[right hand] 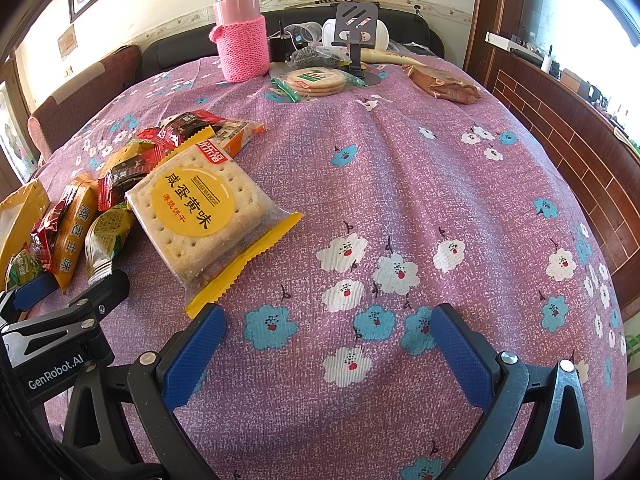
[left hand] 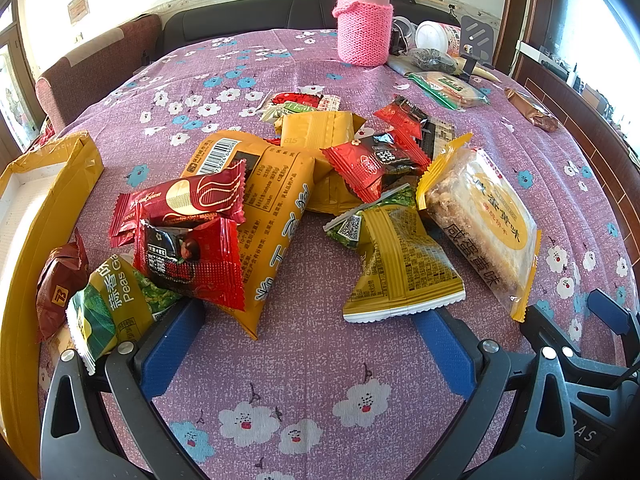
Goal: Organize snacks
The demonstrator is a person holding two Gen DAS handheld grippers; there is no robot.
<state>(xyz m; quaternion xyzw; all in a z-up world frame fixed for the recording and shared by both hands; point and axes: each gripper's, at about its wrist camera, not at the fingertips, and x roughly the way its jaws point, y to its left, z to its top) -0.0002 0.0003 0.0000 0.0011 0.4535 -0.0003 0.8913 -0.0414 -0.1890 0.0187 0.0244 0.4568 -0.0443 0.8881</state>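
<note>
Left gripper (left hand: 308, 332) I see spread wide, holding nothing, its blue pads just short of the snack pile (left hand: 280, 200). Left of that pile sits a yellow box (left hand: 52, 208); the salted-egg biscuit pack (right hand: 200, 216) lies at its right edge. Right gripper (right hand: 328, 344), right of the pile, gapes over bare floral tablecloth (right hand: 400, 160).

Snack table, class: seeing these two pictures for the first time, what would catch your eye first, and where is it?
A jumbled snack pile covers the middle of the flowered purple tablecloth, the big cracker pack on its right edge. At the far edge stands a pink flask in a knitted sleeve.
</note>
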